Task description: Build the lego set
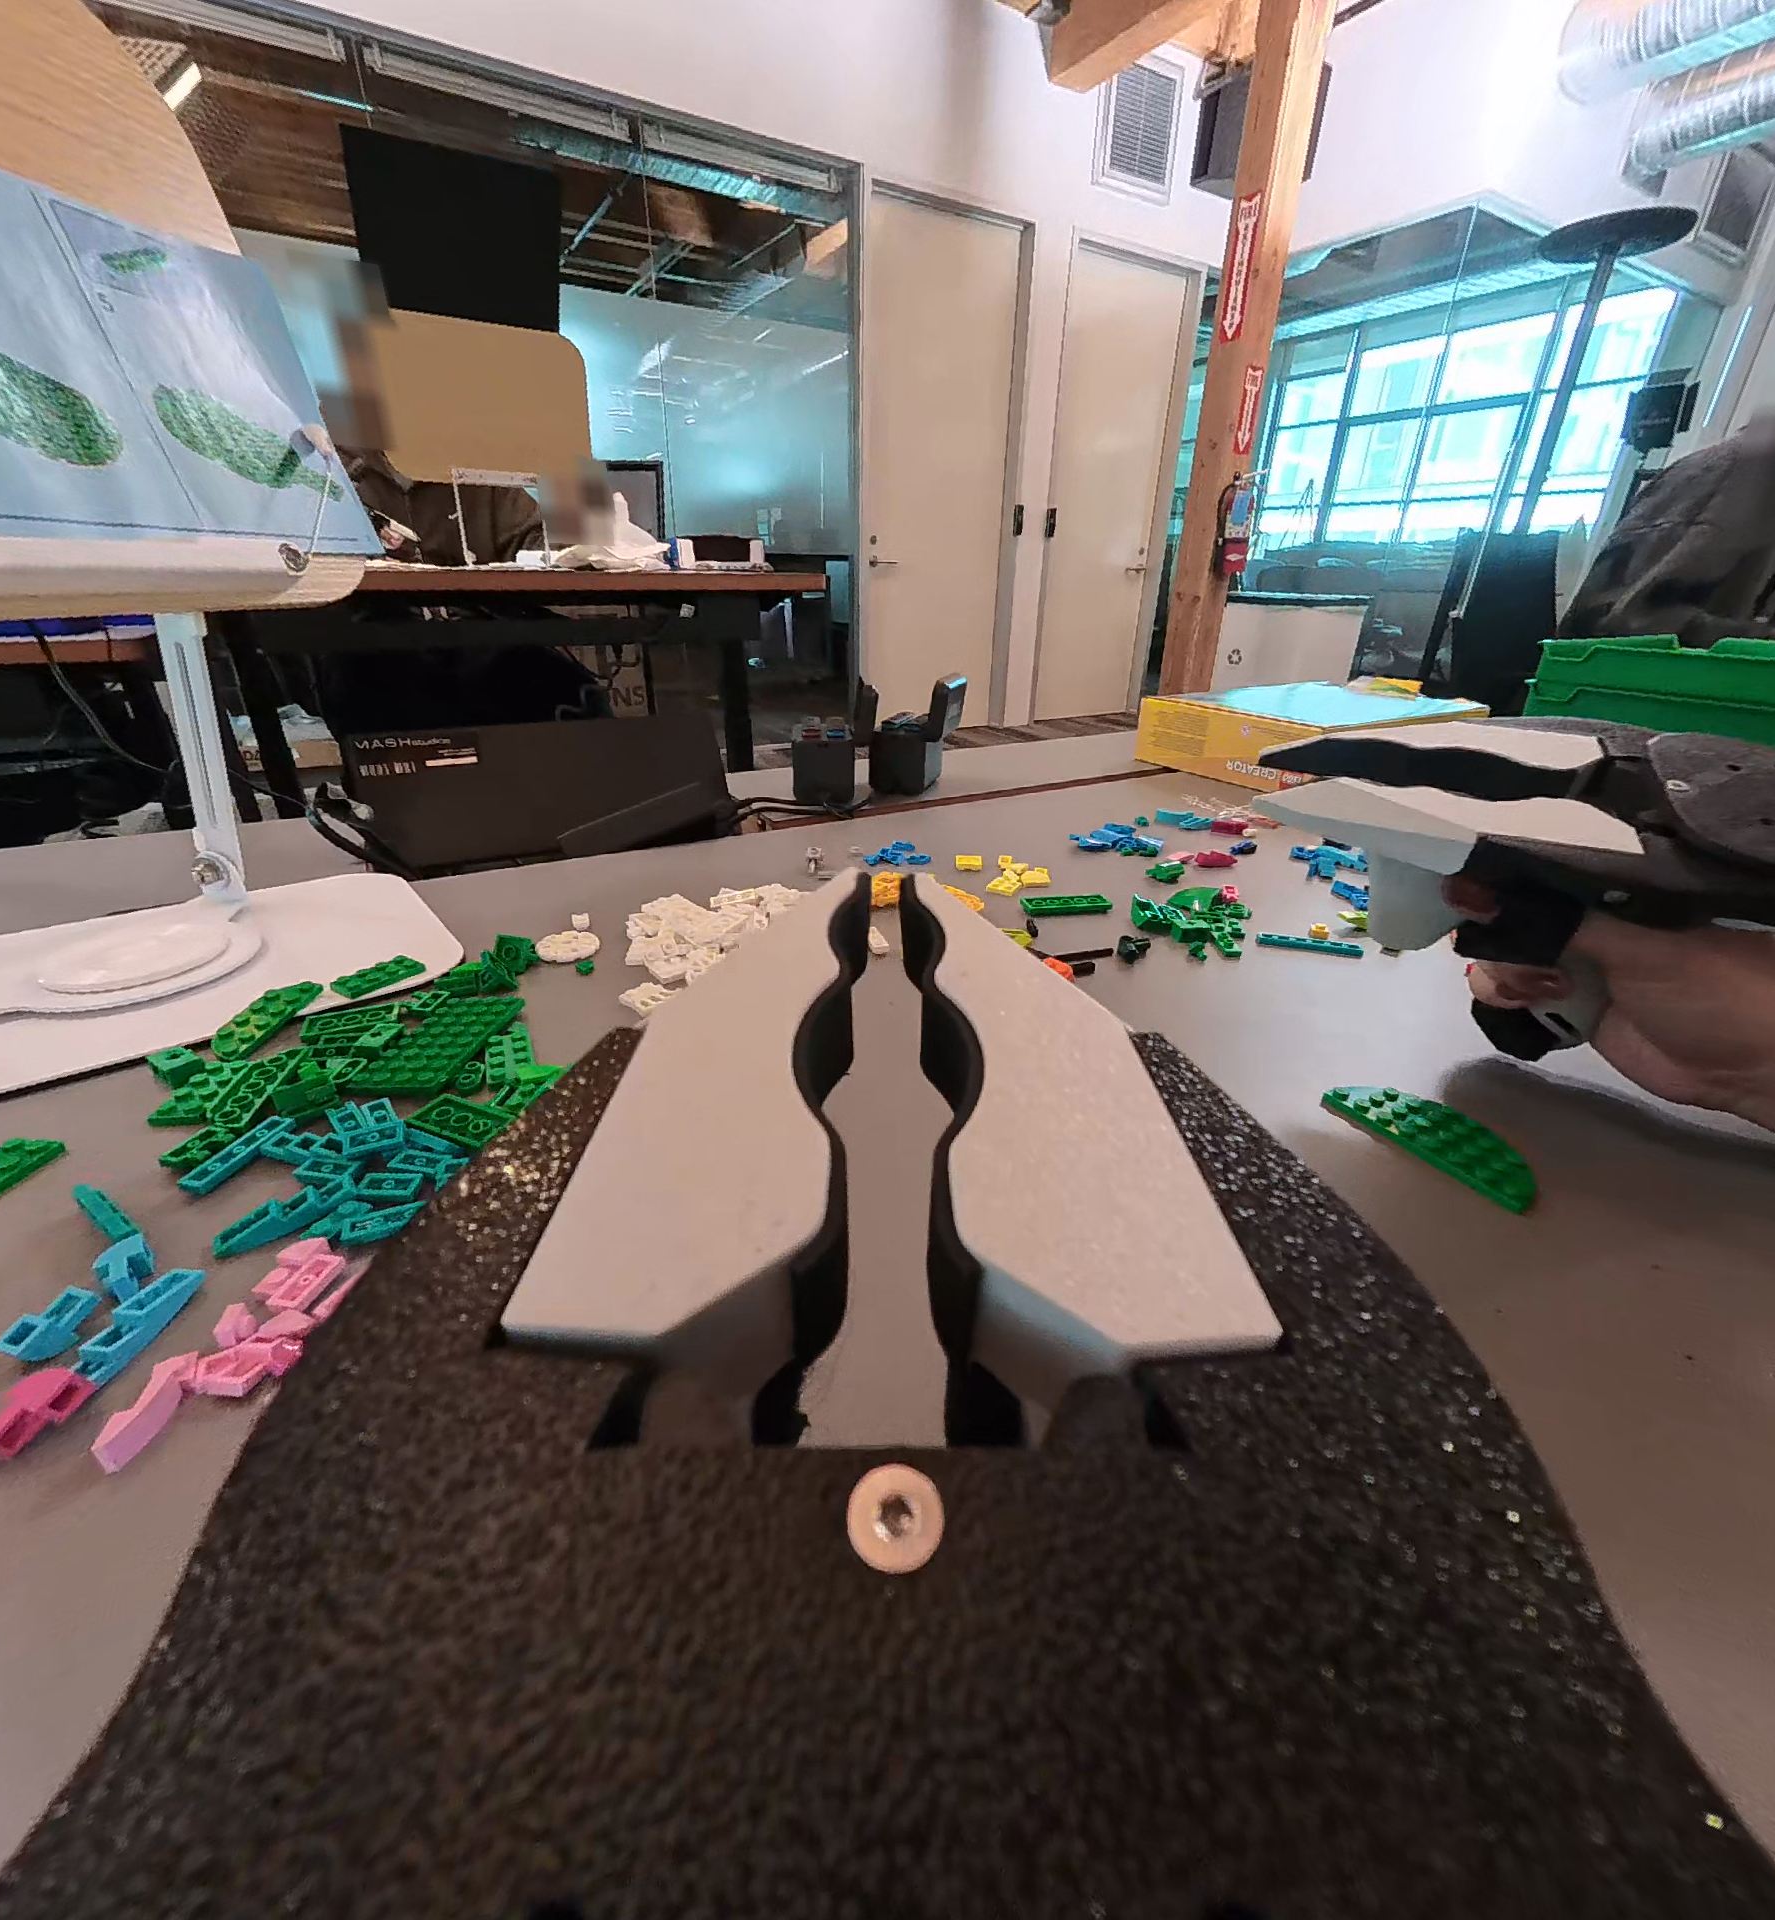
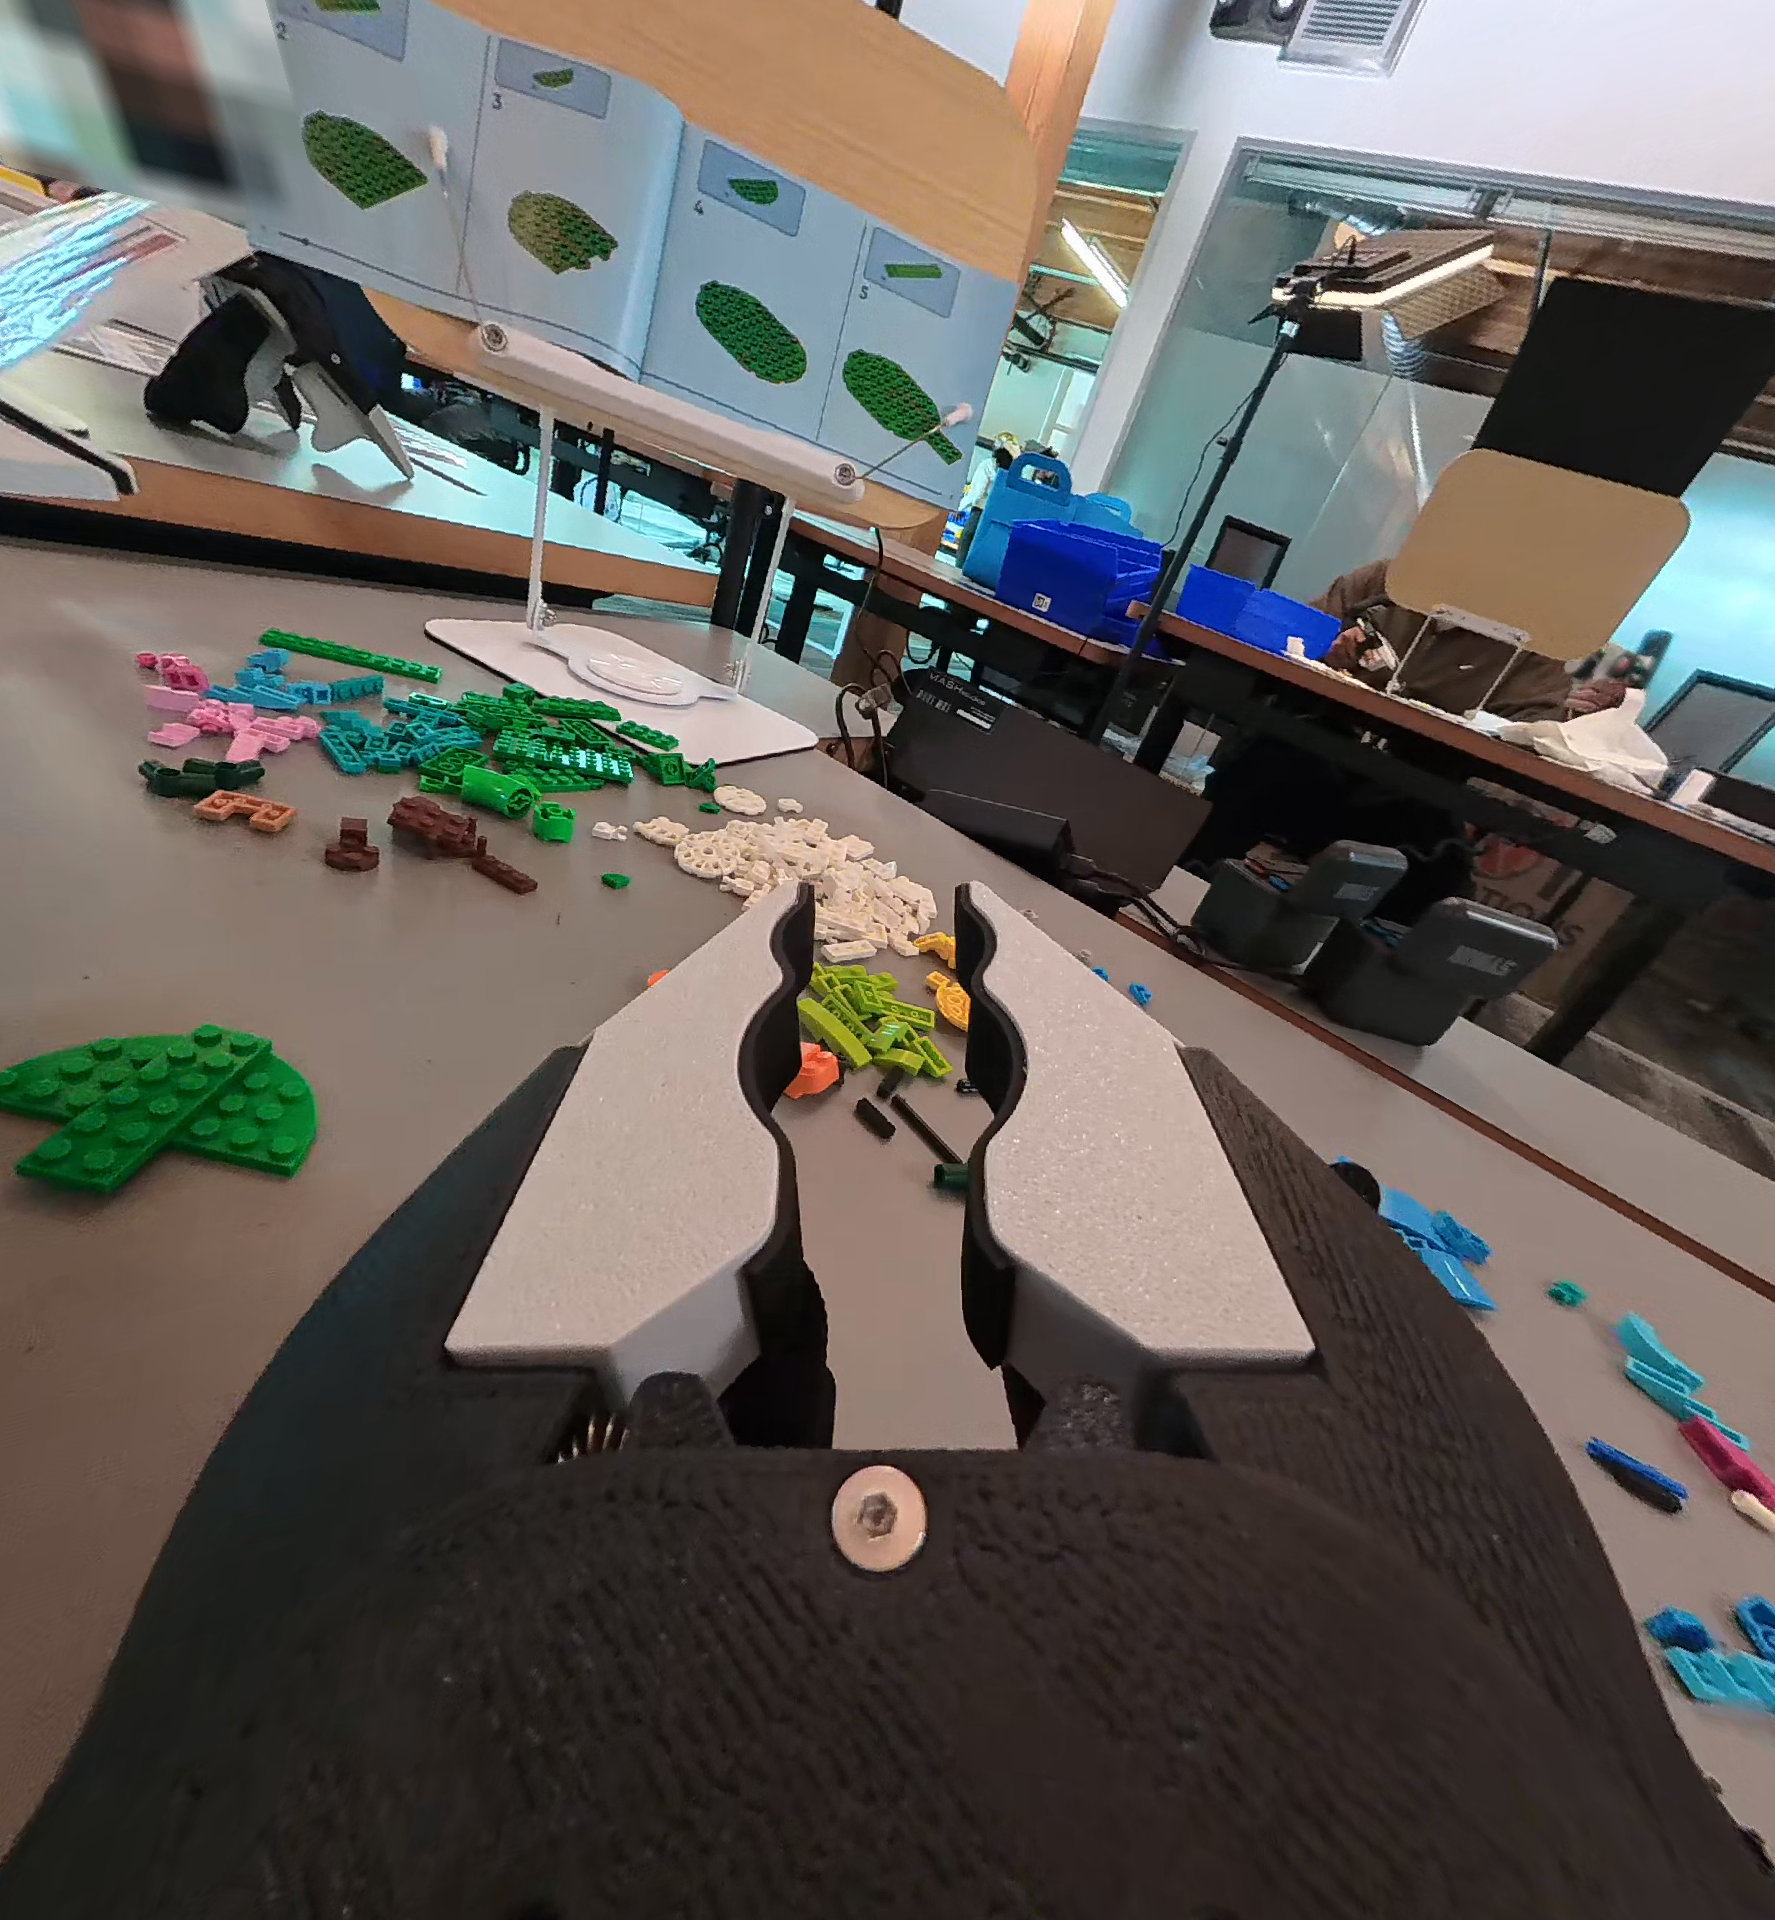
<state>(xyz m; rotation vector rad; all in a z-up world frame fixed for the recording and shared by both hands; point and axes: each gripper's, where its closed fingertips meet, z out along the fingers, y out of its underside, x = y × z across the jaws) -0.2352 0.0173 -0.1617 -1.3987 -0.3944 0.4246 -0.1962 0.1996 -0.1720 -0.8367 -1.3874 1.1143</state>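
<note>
My left gripper [image 1: 891, 883] hovers above the grey table [image 1: 1226, 1039], its fingertips drawn together with nothing between them. It points toward a pile of white bricks [image 1: 696, 930]. My right gripper [image 2: 883, 899] is open and empty, and lime green pieces [image 2: 878, 1018] and an orange piece [image 2: 812, 1070] lie on the table beyond its fingers. It also shows in the left wrist view [image 1: 1267, 779], held by a hand, with its fingers apart. A green half-round plate assembly [image 2: 150, 1107] lies flat on the table to its left; the left wrist view shows it too [image 1: 1434, 1143].
Sorted brick piles lie around: green [image 1: 363, 1049], teal [image 1: 343, 1164], pink [image 1: 239, 1340], brown [image 2: 436, 826], blue [image 2: 1434, 1247]. An instruction booklet on a white stand [image 1: 104, 384] is at the back left. A yellow box [image 1: 1278, 727] and a green crate [image 1: 1693, 675] are at the back right. One gripper's finger ends stand about 20 centimeters off the other's.
</note>
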